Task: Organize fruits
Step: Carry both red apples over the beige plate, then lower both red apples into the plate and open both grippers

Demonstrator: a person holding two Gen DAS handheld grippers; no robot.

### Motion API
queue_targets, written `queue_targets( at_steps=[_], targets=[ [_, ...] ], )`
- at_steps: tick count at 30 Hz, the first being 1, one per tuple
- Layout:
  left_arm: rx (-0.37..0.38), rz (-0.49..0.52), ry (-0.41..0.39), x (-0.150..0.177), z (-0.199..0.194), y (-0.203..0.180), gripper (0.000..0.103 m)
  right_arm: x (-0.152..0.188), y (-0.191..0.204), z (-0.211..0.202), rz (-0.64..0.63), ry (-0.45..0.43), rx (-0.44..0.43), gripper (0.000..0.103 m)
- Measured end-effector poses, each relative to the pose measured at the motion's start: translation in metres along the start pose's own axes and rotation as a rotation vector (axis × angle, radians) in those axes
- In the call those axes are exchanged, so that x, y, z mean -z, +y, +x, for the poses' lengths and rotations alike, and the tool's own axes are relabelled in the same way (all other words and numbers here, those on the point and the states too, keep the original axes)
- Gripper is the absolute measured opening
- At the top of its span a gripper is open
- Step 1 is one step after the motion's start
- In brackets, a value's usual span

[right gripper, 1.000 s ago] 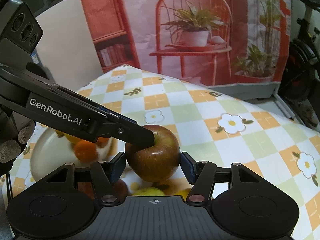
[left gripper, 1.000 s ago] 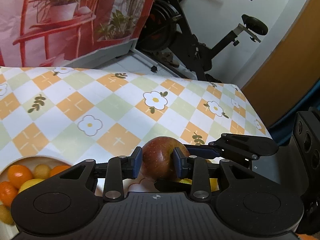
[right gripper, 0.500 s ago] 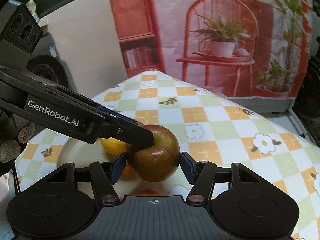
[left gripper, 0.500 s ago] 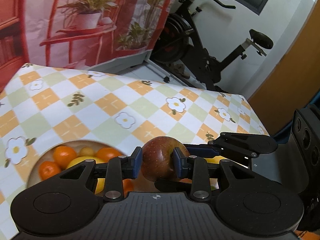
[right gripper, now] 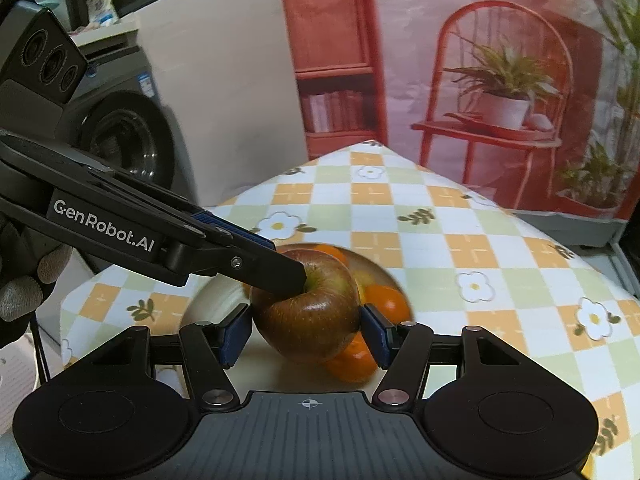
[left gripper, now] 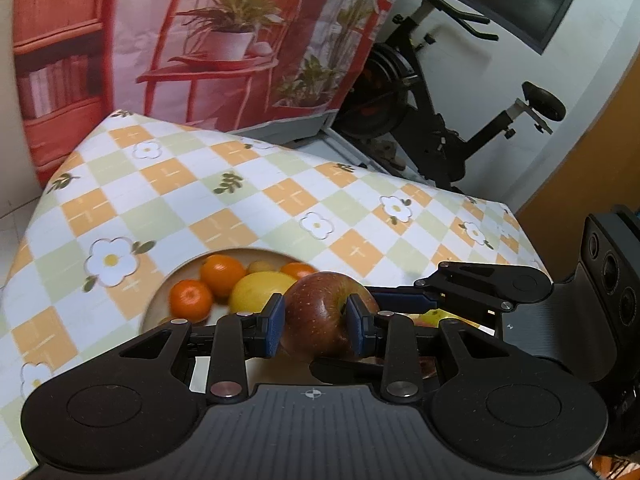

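Above plate [left gripper: 156, 304], both jaws clench apple [left gripper: 320, 312]; only R view shows washer [right gripper: 120, 140].

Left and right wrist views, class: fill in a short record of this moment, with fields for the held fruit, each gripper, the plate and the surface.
held fruit: round red-brown apple, above the plate
left gripper: shut on apple, blue pads at its sides
right gripper: pads beside the apple; contact unclear
plate: pale round plate holding small oranges and a yellow lemon-like fruit
surface: orange, green and white checked tablecloth with flowers
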State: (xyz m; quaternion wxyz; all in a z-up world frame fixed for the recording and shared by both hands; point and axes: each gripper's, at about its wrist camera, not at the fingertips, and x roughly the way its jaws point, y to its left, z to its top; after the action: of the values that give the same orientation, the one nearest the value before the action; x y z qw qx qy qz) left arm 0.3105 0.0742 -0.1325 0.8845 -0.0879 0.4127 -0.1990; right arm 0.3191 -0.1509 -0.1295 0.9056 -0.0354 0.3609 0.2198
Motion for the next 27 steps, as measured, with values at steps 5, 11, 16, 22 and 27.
queue_targets(
  at_steps=[5, 11, 16, 22, 27],
  targets=[
    [-0.014, -0.021, -0.004, 0.006, -0.009, 0.011, 0.036, -0.004, 0.014, 0.012, -0.017, 0.013, -0.023, 0.055],
    [-0.038, -0.05, -0.001, 0.017, -0.019, 0.03, 0.036, -0.007, 0.031, 0.028, -0.034, 0.03, -0.054, 0.055],
    [-0.056, -0.071, -0.001, 0.02, -0.019, 0.04, 0.036, -0.007, 0.039, 0.042, -0.035, 0.043, -0.072, 0.055],
    [-0.066, -0.08, 0.006, 0.022, -0.017, 0.048, 0.036, -0.009, 0.043, 0.052, -0.034, 0.061, -0.074, 0.056],
    [-0.073, -0.082, 0.018, 0.023, -0.012, 0.051, 0.036, -0.008, 0.042, 0.06, -0.031, 0.08, -0.07, 0.055]
  ],
)
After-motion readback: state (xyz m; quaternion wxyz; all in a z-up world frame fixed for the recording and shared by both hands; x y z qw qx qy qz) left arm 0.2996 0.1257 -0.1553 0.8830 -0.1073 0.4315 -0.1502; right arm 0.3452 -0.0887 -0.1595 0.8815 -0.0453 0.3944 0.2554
